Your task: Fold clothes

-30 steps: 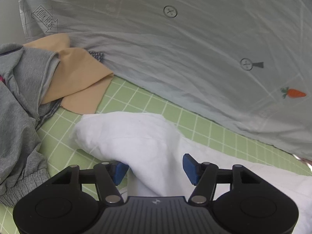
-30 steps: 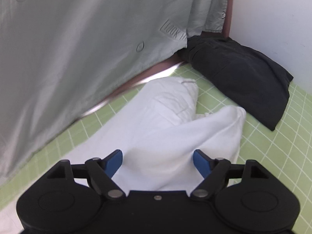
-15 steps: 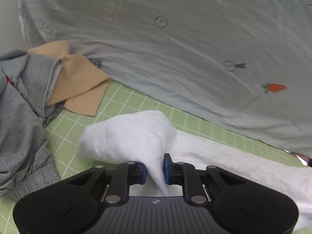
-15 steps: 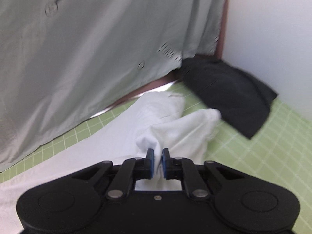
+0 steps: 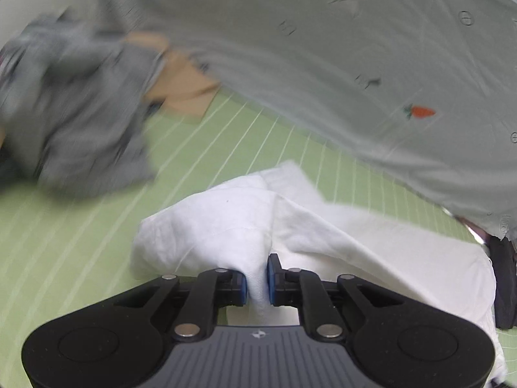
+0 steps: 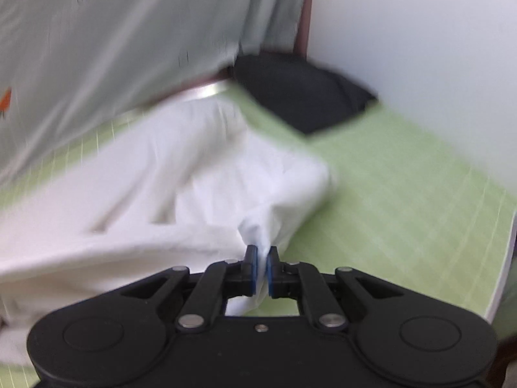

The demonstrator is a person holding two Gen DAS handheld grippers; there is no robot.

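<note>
1. the white garment lies on the green grid mat, stretched across the space between the two grippers, with the pale grey printed sheet hanging behind it.
2. the left gripper has its blue pads pinched tight on a bunched fold at one end of the white garment; cloth fills the narrow gap between them.
3. the right gripper is clamped the same way on a gathered corner at the other end, pads nearly meeting with only thin fabric between.
4. both views are smeared, which suggests the hands are in motion; the step in hand looks like lifting and drawing the garment so it can be laid flat or doubled over.
5. to do it well: keep both pinches firm, raise the two ends at a matched height, and pull them apart just enough to take out the slack without dragging the cloth along the mat.
6. steer clear of the grey sweatshirt heap and tan cloth on the left side, and the black garment in the far right corner by the white wall.
7. pose: each gripper sits low over the mat, fingers pointing forward toward the sheet, roughly level and not noticeably rolled.
</note>
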